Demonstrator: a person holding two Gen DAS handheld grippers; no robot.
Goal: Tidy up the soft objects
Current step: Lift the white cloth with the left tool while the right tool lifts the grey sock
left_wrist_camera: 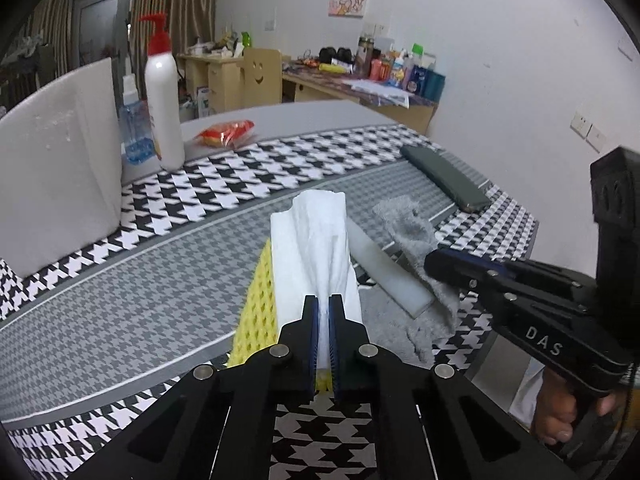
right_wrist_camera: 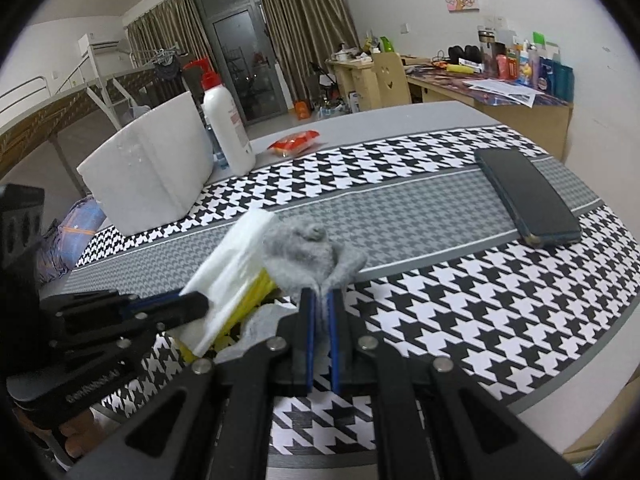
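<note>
My left gripper (left_wrist_camera: 324, 300) is shut on a white tissue (left_wrist_camera: 316, 248), held above a yellow sponge (left_wrist_camera: 258, 316) near the table's front edge. My right gripper (right_wrist_camera: 320, 296) is shut on a grey cloth (right_wrist_camera: 308, 256) and lifts part of it. In the left wrist view the right gripper (left_wrist_camera: 434, 262) pinches the grey cloth (left_wrist_camera: 416, 236) over a white foam strip (left_wrist_camera: 384, 268). In the right wrist view the left gripper (right_wrist_camera: 196, 300) holds the tissue (right_wrist_camera: 232, 264) beside the sponge (right_wrist_camera: 256, 292).
A houndstooth runner (left_wrist_camera: 120, 280) covers the table. A large white foam block (left_wrist_camera: 56, 176) stands at the left, with a white pump bottle (left_wrist_camera: 162, 92), a blue bottle (left_wrist_camera: 134, 128) and a red snack packet (left_wrist_camera: 226, 132) behind. A dark phone (left_wrist_camera: 444, 176) lies at the right.
</note>
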